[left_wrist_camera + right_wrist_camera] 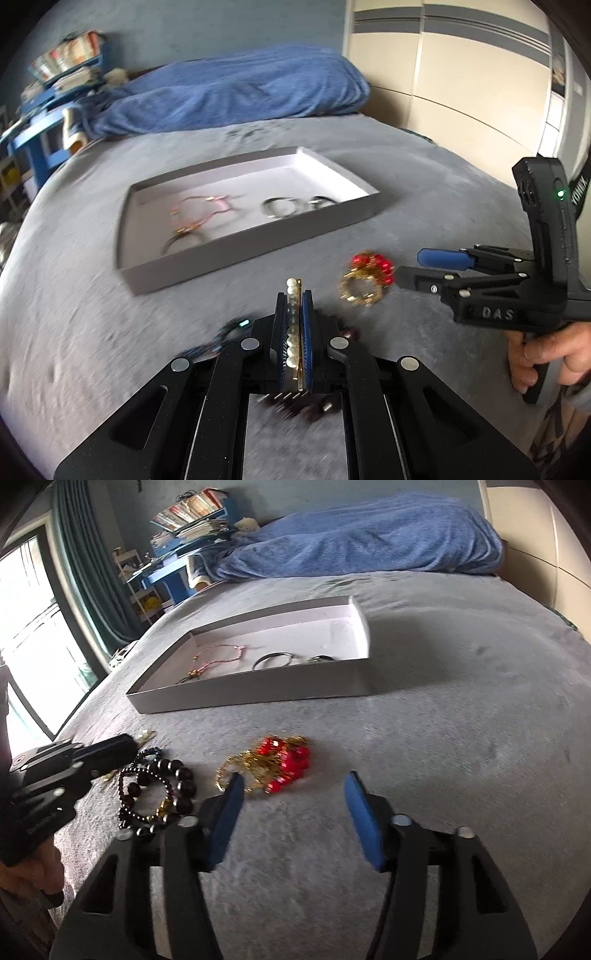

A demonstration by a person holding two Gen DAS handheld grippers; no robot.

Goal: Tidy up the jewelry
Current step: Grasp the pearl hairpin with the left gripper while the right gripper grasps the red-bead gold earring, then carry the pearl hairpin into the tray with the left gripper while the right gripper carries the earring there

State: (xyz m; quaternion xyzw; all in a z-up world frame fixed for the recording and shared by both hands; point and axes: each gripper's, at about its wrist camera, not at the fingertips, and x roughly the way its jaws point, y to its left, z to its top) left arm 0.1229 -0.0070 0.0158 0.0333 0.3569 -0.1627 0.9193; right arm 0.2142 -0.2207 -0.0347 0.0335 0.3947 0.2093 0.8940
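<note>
My left gripper [294,295] is shut on a gold hair clip set with pearls [293,325], held just above the grey bedspread; its tip also shows in the right wrist view [146,734]. A red and gold bracelet [365,282] lies on the bed to its right, also in the right wrist view [275,764]. My right gripper [293,781] is open and empty, just in front of that bracelet; it shows in the left wrist view [410,267]. Dark bead bracelets [159,794] lie under my left gripper. A shallow grey tray [255,236] holds a pink cord bracelet [201,214] and silver bangles [280,206].
A blue blanket [229,92] is heaped at the far end of the bed. A blue shelf with books [188,528] stands at the far left by a window with green curtains. A cream wardrobe [461,81] stands at the right.
</note>
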